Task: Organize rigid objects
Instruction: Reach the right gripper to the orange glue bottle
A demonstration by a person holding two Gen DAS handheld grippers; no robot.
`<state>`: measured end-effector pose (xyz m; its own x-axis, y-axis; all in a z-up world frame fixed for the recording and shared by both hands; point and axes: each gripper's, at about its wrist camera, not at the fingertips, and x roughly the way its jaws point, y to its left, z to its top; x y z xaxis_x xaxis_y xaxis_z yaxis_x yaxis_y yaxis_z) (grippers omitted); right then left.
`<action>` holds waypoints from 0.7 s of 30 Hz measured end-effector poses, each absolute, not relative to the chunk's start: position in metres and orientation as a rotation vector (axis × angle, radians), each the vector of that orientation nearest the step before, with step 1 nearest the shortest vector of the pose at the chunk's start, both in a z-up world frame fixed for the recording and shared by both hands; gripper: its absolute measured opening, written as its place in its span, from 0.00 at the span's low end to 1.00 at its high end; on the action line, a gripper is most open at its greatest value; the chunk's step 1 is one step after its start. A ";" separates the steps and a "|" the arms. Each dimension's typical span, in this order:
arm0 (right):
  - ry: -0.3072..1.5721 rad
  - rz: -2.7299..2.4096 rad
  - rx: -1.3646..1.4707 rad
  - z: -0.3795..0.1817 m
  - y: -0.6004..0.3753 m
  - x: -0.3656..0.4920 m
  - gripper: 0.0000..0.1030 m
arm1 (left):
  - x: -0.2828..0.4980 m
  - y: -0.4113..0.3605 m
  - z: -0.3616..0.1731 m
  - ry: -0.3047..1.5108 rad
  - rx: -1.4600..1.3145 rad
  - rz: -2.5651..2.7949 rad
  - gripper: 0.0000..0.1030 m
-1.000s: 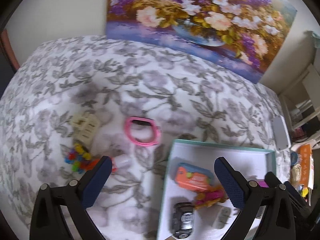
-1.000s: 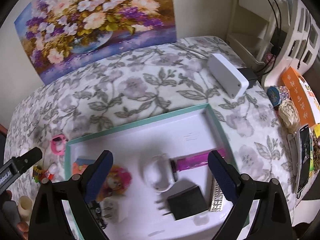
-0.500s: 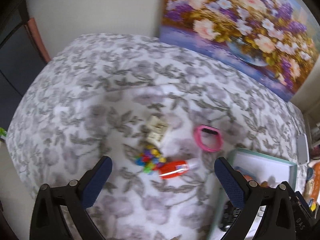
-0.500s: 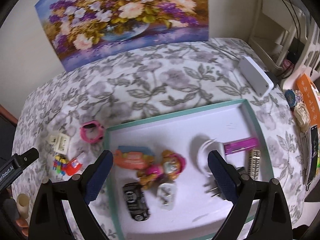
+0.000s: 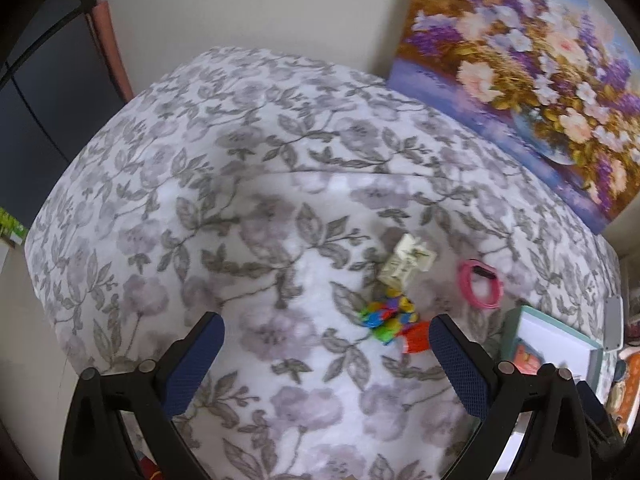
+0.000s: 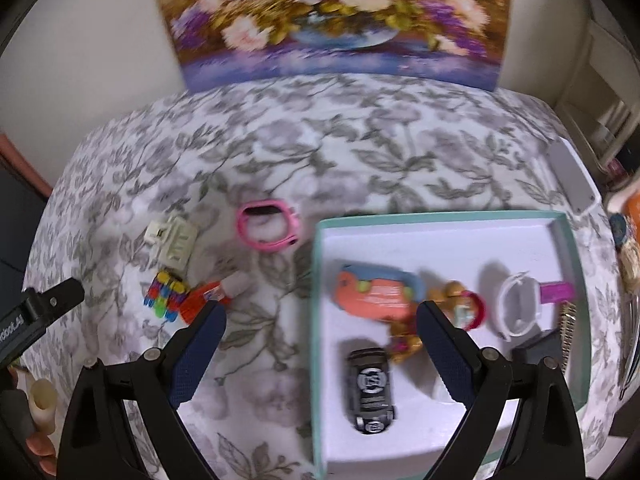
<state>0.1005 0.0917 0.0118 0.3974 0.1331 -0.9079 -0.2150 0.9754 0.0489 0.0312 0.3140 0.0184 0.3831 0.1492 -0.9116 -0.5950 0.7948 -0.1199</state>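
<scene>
On the floral cloth lie a pink watch (image 6: 267, 227) (image 5: 480, 285), a cream plug adapter (image 6: 174, 240) (image 5: 407, 261), a multicoloured bead toy (image 6: 165, 295) (image 5: 387, 316) and a red-and-white tube (image 6: 216, 290) (image 5: 416, 338). The teal-rimmed white tray (image 6: 440, 216) (image 5: 516, 322) holds an orange-and-blue toy (image 6: 376, 293), a black toy car (image 6: 371, 390), a doll figure (image 6: 460, 312), a white item (image 6: 518, 304) and a magenta stick (image 6: 556, 292). My left gripper (image 5: 324, 344) is open above the cloth, left of the loose items. My right gripper (image 6: 320, 328) is open over the tray's left edge.
A flower painting (image 6: 332, 16) leans on the wall behind the table. A white box (image 6: 570, 176) lies at the table's right edge, with shelving and clutter beyond. The other gripper's tip (image 6: 44, 308) and pale candles (image 6: 42, 398) show at the right wrist view's left.
Both views have swung left. The left gripper moved off the tray to the cloth left of the loose items. The right gripper shifted from the tray's middle to its left edge.
</scene>
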 end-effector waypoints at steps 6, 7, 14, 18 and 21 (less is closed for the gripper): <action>1.170 0.287 -0.147 -0.011 0.124 0.098 0.93 | 0.038 0.323 -0.011 1.157 -0.498 0.498 1.00; 1.177 0.295 -0.157 -0.015 0.128 0.098 0.93 | 0.040 0.323 -0.017 1.171 -0.504 0.499 1.00; 1.199 0.349 -0.208 -0.039 0.151 0.099 0.93 | 0.045 0.336 -0.039 1.210 -0.572 0.542 1.00; 1.201 0.385 -0.223 -0.048 0.161 0.100 0.93 | 0.044 0.345 -0.045 1.208 -0.626 0.559 1.00; 1.202 0.407 -0.229 -0.053 0.167 0.101 0.93 | 0.045 0.350 -0.049 1.210 -0.648 0.567 1.00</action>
